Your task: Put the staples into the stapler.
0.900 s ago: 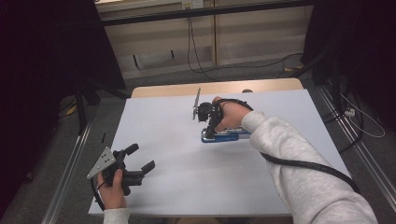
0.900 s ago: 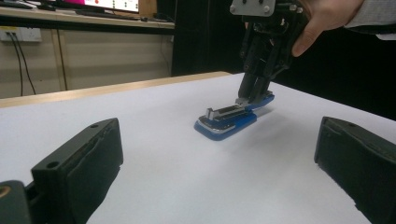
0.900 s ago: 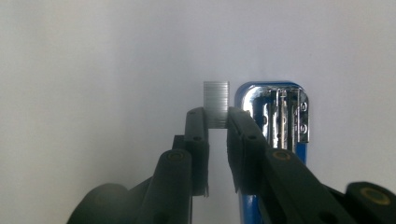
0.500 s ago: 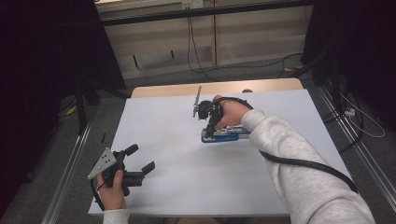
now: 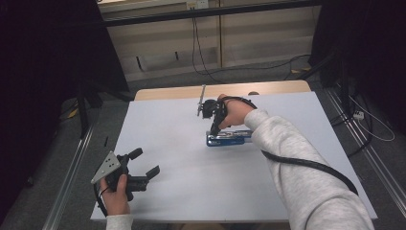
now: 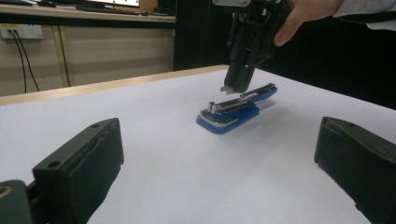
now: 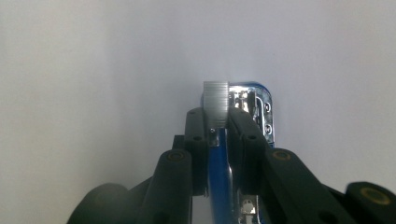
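Starting at the left: the left tool [image 5: 143, 165] sits in the person's hand near the table's [image 5: 167, 129] front left corner, jaws spread wide with nothing between them. From its own camera it looks across bare white table toward the stapler, well apart from it.

The stapler [image 5: 229, 138] is blue plastic with shiny metal inside, lying flat around the middle of the table, a bit to the right. Its top arm is hinged up a little and you can see the silver staple channel along it.

The right tool [image 5: 214, 128] comes down on it from above, pointing steeply at the stapler's left end. Its jaws are squeezed narrow around a small strip of silver staples [image 7: 215, 105], which stands just over the open metal channel. Whether the strip actually touches the stapler, can't tell.

Nothing else lies on the table. Behind it there's a wooden wall panel [image 5: 249, 38] with a cable [image 5: 198, 52] hanging down to the floor.
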